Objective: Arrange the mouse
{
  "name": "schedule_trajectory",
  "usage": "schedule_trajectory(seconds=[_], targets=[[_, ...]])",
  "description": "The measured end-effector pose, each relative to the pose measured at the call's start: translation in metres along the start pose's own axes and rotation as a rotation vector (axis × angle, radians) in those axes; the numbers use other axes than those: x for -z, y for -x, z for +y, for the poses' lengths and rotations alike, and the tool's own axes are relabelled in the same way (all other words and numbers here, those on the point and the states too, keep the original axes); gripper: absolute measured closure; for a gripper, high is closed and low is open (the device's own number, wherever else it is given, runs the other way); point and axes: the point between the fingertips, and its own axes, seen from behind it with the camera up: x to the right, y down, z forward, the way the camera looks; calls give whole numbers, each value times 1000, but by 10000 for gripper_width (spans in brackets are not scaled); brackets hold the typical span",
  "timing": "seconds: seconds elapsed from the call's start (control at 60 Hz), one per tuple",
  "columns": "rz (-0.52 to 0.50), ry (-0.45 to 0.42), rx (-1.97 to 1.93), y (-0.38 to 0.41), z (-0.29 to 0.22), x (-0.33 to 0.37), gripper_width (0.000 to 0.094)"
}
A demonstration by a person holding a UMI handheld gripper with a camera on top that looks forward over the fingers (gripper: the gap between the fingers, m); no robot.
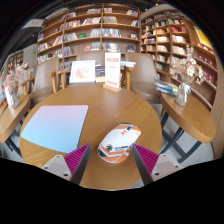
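Note:
A white mouse (119, 139) with orange and black markings lies on the round wooden table (100, 110). It sits just ahead of my fingers, its near end between the tips, with a gap at each side. My gripper (112, 158) is open; the magenta pads (77, 158) stand wide apart. A pale blue mouse mat (54, 127) lies flat on the table to the left of the mouse.
Two upright display cards (84, 71) stand at the table's far edge. Wooden chairs (62, 78) stand around the table. Other tables sit at the left and right. Bookshelves (90, 35) line the back walls.

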Motion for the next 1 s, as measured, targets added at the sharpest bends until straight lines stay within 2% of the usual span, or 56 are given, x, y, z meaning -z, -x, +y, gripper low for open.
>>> schedule_trajectory(seconds=[0.467,0.717,0.8,0.85,0.867,1.0], targets=[[-52,44,9,19,-44,-62,84],[-74,29,24,23,-50,-70,102],[-70,16,23,23,-51,-70,231],[-62,13,20,22,-51,-71,356],[-57,12,19,21,-51,-71,437],[-41,38,20,19,-49,-69,472]])
